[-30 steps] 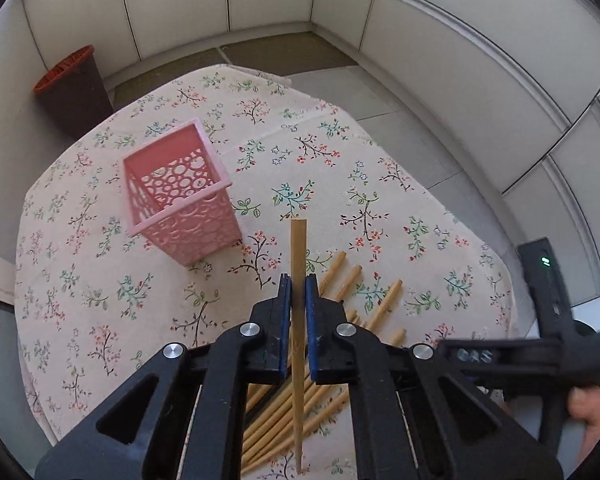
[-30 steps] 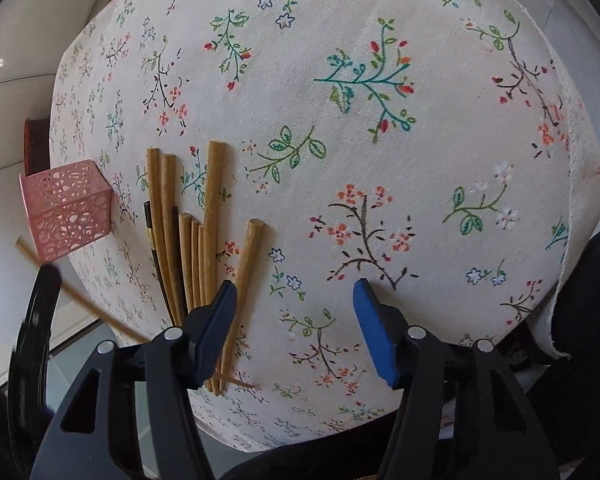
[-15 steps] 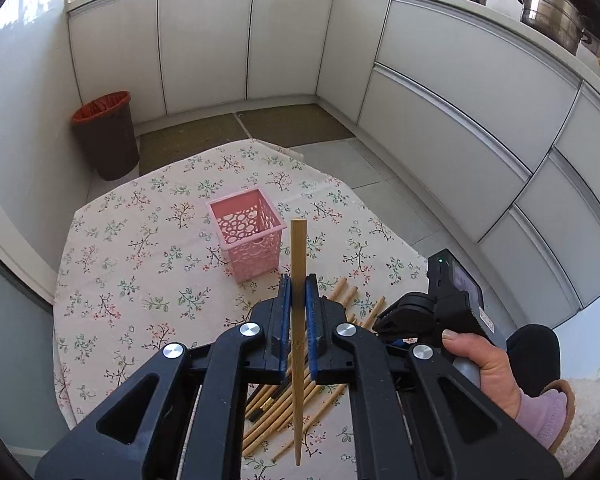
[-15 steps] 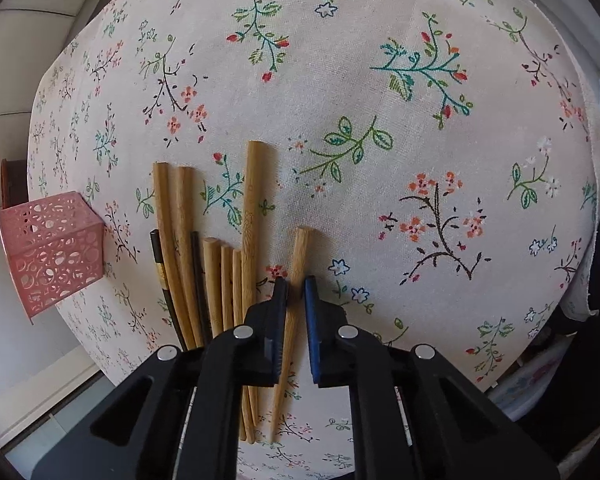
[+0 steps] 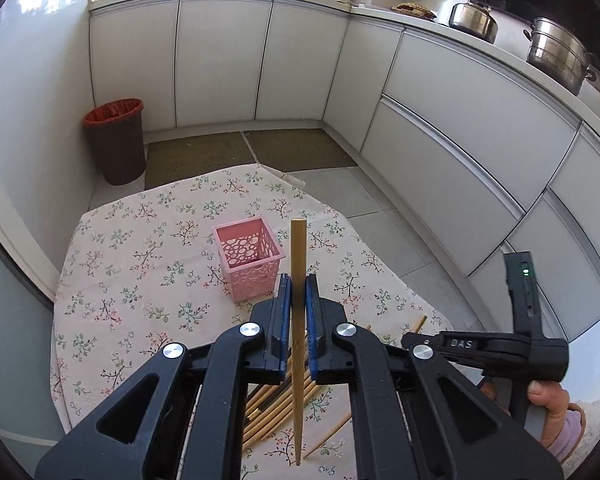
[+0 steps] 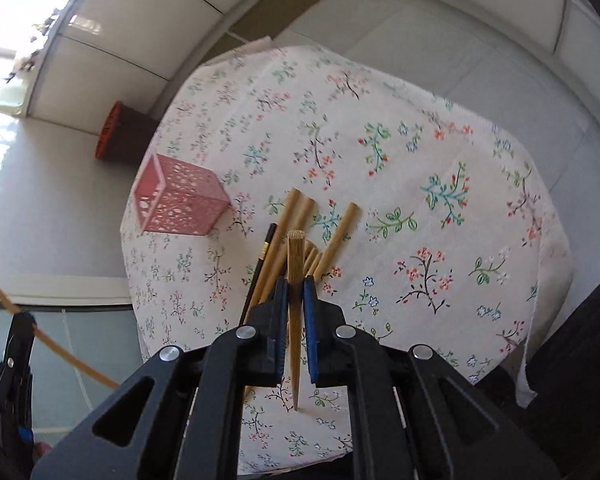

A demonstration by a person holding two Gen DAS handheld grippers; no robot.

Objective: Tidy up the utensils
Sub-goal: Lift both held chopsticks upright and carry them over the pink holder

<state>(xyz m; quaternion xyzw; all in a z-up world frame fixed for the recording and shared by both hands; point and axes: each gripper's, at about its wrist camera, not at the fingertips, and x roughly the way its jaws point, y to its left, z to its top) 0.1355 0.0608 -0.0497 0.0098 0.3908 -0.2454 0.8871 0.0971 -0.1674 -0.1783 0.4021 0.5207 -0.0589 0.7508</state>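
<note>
My left gripper [image 5: 296, 292] is shut on a wooden chopstick [image 5: 299, 256], held high above the table. A pink perforated basket [image 5: 249, 262] stands upright on the floral tablecloth [image 5: 132, 280], just left of and beyond the chopstick tip. My right gripper [image 6: 296, 292] is shut on another wooden chopstick [image 6: 295, 258] and holds it lifted over the pile of chopsticks [image 6: 300, 224], which includes one black one [image 6: 265, 248]. The basket shows in the right wrist view [image 6: 180, 200], left of the pile. The pile also shows under the left gripper [image 5: 276, 404].
A brown bin with a red liner [image 5: 116, 140] stands on the floor beyond the table. White kitchen cabinets [image 5: 440, 112] curve around the back and right. The right gripper's body [image 5: 500, 348] shows at the lower right in the left wrist view.
My right gripper, open a second ago, shut on a chopstick in the pile and lifted it. My left gripper rose higher and back with its chopstick.
</note>
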